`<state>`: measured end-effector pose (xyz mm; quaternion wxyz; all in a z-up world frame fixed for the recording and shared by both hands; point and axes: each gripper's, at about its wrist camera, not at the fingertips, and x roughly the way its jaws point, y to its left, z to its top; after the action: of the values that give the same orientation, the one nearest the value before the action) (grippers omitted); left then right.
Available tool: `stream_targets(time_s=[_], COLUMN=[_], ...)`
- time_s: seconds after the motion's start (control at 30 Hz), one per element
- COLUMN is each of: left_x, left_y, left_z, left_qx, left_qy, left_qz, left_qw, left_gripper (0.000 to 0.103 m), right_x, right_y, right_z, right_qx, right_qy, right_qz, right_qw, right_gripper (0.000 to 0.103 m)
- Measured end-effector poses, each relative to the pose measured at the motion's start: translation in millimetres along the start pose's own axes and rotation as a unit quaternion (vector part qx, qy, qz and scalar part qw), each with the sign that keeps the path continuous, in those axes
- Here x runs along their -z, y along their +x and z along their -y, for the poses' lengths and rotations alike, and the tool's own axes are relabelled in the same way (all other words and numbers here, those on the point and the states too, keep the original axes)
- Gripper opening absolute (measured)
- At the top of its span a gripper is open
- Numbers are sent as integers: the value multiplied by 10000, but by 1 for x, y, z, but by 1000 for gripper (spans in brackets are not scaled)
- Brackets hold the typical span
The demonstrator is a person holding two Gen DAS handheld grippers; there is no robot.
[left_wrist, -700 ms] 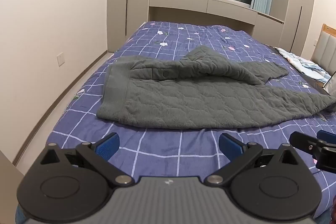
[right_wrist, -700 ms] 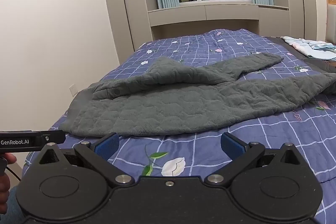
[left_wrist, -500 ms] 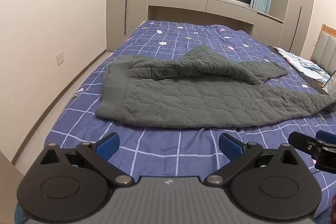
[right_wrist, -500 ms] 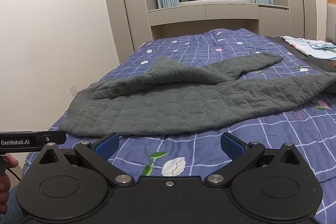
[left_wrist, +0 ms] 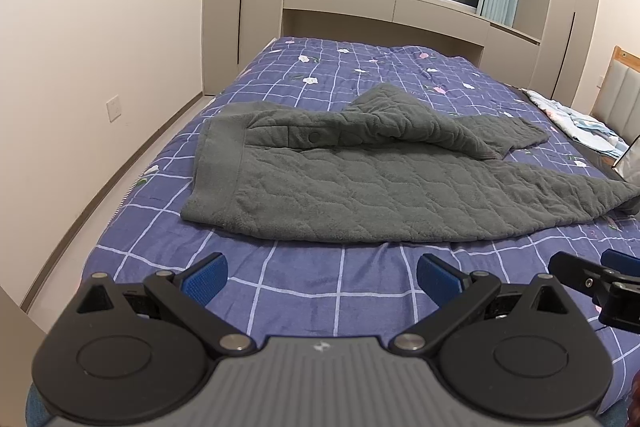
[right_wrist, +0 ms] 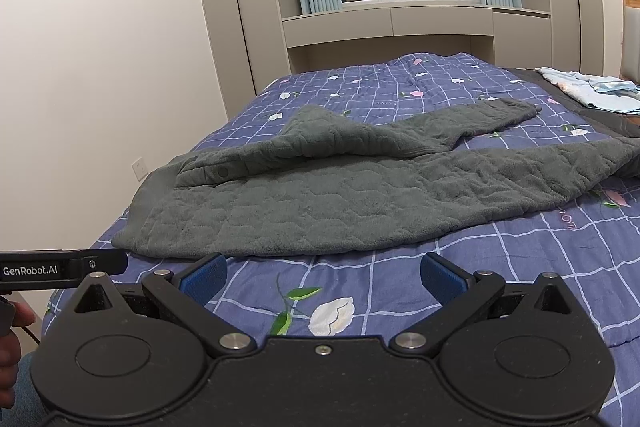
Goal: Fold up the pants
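Grey quilted fleece pants (left_wrist: pixel 360 183) lie across the bed, waistband at the left, legs running right; the far leg is bunched and folded over. They also show in the right wrist view (right_wrist: pixel 340 203). My left gripper (left_wrist: pixel 322 273) is open and empty, a short way in front of the pants' near edge. My right gripper (right_wrist: pixel 324 273) is open and empty, also just short of the near edge. The right gripper's body shows in the left wrist view (left_wrist: pixel 600 279), and the left gripper's body shows in the right wrist view (right_wrist: pixel 60 269).
The bed has a purple checked flowered cover (left_wrist: pixel 360 75). Light blue clothes (right_wrist: pixel 592 91) lie at the far right by the headboard (left_wrist: pixel 624 83). A wall and floor strip run along the left; wardrobes and a window stand beyond the bed.
Both grippers have stayed open and almost still; the view has shifted only slightly. The pants have not moved.
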<state>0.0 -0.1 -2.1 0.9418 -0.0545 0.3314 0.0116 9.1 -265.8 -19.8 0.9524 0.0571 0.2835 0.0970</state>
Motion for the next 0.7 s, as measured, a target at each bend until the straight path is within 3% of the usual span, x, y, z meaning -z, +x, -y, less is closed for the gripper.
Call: stream_targets(time_s=[0.7], left_x=[1], left_y=[-1], left_z=[0], left_qx=[21], left_qy=[-32], left_qz=[-29], left_qw=[10000], left_gripper=[103], right_x=[0], right_y=[0], right_z=[0], right_qx=[-7], right_qy=[-15], right_qz=[-13], right_qw=[10000], right_gripper=[103])
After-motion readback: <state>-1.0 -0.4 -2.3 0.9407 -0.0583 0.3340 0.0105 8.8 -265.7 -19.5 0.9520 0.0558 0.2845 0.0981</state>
